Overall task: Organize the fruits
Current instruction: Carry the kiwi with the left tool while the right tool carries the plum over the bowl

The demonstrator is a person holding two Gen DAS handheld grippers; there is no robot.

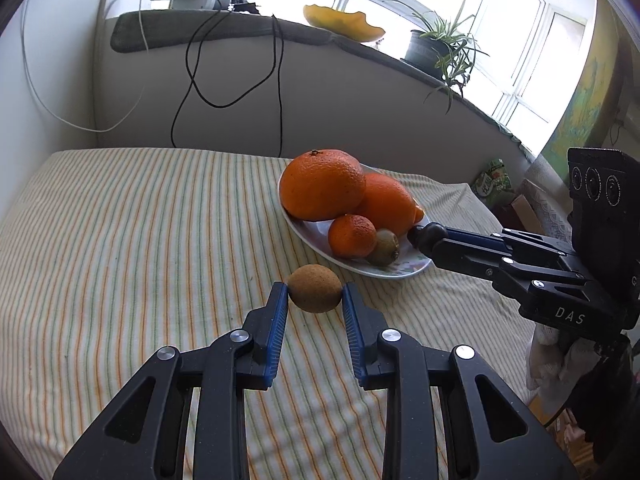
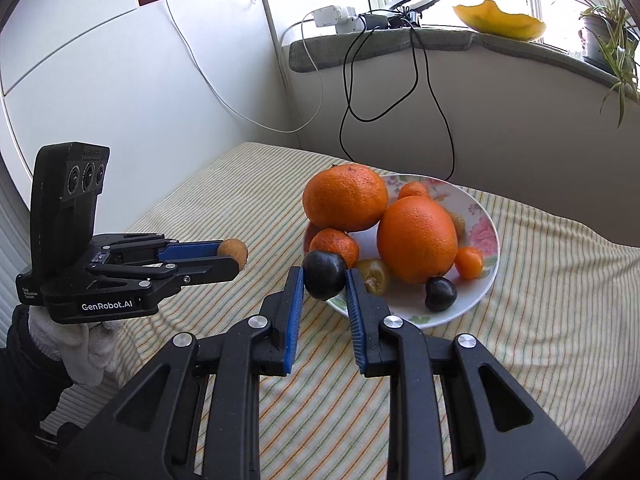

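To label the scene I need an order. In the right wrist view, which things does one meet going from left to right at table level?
left gripper holding a brown fruit → dark plum in the right gripper → large orange → small dark plum → small orange fruit → plate rim.

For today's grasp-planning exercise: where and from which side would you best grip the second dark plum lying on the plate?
Grip the dark plum across its round middle, coming from the near plate rim. That side looks open; the large orange crowds it from behind.
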